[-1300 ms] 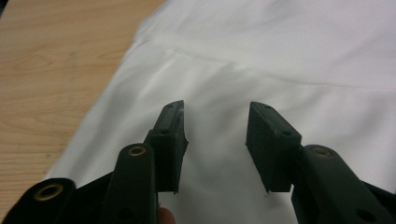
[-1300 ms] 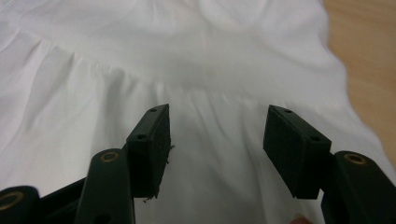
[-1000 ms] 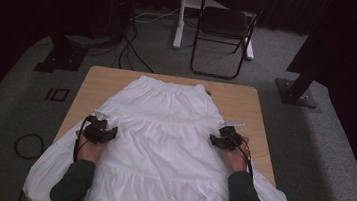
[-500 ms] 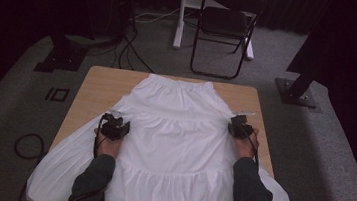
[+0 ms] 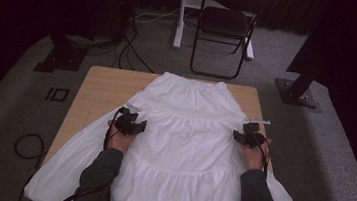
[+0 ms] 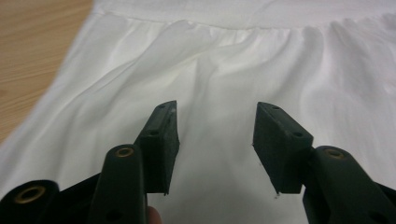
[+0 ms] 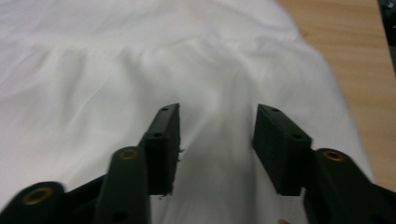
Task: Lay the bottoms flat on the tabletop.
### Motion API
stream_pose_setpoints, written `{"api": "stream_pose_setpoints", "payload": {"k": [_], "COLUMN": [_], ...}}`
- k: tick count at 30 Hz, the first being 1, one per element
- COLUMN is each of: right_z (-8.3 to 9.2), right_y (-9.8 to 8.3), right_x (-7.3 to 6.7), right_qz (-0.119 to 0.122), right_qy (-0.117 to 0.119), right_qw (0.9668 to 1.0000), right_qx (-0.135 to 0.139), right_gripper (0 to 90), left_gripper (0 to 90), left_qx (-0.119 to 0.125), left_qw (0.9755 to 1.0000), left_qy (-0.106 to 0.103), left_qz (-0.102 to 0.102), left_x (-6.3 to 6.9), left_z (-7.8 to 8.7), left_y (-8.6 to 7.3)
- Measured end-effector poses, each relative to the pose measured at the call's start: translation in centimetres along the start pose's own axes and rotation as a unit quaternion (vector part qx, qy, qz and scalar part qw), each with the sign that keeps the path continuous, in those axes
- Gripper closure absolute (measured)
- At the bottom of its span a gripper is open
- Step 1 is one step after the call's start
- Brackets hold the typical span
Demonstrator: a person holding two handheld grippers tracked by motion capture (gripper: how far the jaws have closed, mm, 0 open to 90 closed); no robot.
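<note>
1. I am looking down at a white skirt (image 5: 186,146) that is lying spread flat on the wooden table (image 5: 102,92), filling the centre of the high view, its gathered waistband toward the top of the frame and its hem hanging over the table's near edge at the bottom.
2. I am holding the left gripper (image 5: 129,124) at centre left of that frame, over the skirt's left edge, with the hand and dark sleeve coming up from the bottom.
3. In the left gripper view, the left gripper's (image 6: 215,140) jaws are standing apart, having just been opening, with cloth lying below the gap and nothing pinched between the pads.
4. I am holding the right gripper (image 5: 249,137) at centre right of the high view, at the skirt's right edge.
5. In the right gripper view, the right gripper's (image 7: 215,144) jaws are likewise standing apart, having just been opening, with white fabric beneath and bare table at the upper right.
6. A folding chair (image 5: 227,25) is standing on the grey carpet beyond the table, at the top centre of the high view.
</note>
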State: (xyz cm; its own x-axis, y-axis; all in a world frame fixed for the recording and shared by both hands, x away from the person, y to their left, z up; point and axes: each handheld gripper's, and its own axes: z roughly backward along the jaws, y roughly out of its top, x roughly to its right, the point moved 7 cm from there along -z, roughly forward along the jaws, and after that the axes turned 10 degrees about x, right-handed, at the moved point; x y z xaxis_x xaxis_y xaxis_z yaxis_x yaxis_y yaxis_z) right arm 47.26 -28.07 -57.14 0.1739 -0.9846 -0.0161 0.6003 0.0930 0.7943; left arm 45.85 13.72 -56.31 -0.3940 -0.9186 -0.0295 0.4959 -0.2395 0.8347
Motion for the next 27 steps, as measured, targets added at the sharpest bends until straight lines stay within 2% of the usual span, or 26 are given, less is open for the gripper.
{"api": "stream_pose_setpoints", "payload": {"k": [2,4,7,9,10,11,12,13,14,16,17,21,24,25,26,27], "right_z": [1.3,2.4,3.4,3.4,3.4,3.5,3.5,3.4,3.0,2.4,2.0,0.5,-0.8,-0.8,-1.7,-2.0], "right_y": [-1.0,-2.2,-4.0,-5.0,-5.0,-5.0,-5.0,-4.9,-4.6,-4.1,-3.9,-2.7,-1.7,-1.7,-1.0,-0.8], "right_x": [-0.5,-0.7,-0.7,-0.9,-0.9,-1.1,-1.1,-1.2,-1.4,-1.7,-1.8,-2.4,-3.1,-3.1,-3.9,-4.2], "right_qz": [0.001,0.006,-0.014,-0.012,-0.004,0.001,0.001,0.003,0.012,0.019,0.019,0.006,0.013,0.013,0.016,0.018], "right_qy": [0.006,0.011,0.017,0.013,0.006,0.011,0.011,0.015,0.014,0.007,0.003,0.004,0.013,0.013,0.025,0.031], "right_qw": [1.0,0.9999,0.9997,0.9998,1.0,0.9999,0.9999,0.9998,0.9998,0.9997,0.9997,0.9998,0.9997,0.9997,0.9994,0.9992], "right_qx": [0.001,-0.002,0.001,-0.005,0.003,0.007,0.007,0.008,0.01,0.012,0.015,0.02,0.019,0.019,0.018,0.018], "right_gripper": [47.0,45.4,44.4,45.7,50.8,64.0,64.0,72.2,81.6,83.9,84.1,84.0,83.9,83.9,83.5,83.2], "left_gripper": [49.1,47.8,47.7,50.4,54.9,61.1,68.9,68.9,75.8,81.1,82.0,83.4,83.5,83.6,84.3,84.4], "left_qx": [-0.002,-0.007,-0.015,-0.024,-0.013,-0.012,-0.012,-0.012,-0.021,-0.026,-0.029,-0.035,-0.036,-0.036,-0.034,-0.032], "left_qw": [1.0,0.9999,0.9999,0.9997,0.9999,0.9999,0.9999,0.9999,0.9989,0.9964,0.9955,0.9934,0.9919,0.9919,0.9905,0.9898], "left_qy": [-0.003,0.001,0.003,0.0,-0.004,0.006,0.006,0.006,0.04,0.073,0.081,0.104,0.119,0.119,0.132,0.138], "left_qz": [-0.002,-0.012,-0.006,-0.001,0.008,0.006,0.006,0.006,-0.012,-0.036,-0.039,-0.033,-0.027,-0.027,-0.017,-0.011], "left_x": [-0.3,-0.7,-1.0,-1.0,-1.1,-1.3,-1.3,-1.3,-1.9,-2.5,-2.8,-4.6,-6.2,-6.2,-7.4,-8.0], "left_z": [0.8,1.2,0.8,-0.1,-0.3,-0.5,-0.5,-0.5,-1.3,-1.9,-2.1,-2.9,-2.8,-2.8,-2.4,-2.1], "left_y": [-0.6,-1.4,-2.4,-3.0,-2.9,-2.7,-2.7,-2.7,-2.1,-1.7,-1.6,-1.1,-1.2,-1.2,-1.6,-1.8]}}
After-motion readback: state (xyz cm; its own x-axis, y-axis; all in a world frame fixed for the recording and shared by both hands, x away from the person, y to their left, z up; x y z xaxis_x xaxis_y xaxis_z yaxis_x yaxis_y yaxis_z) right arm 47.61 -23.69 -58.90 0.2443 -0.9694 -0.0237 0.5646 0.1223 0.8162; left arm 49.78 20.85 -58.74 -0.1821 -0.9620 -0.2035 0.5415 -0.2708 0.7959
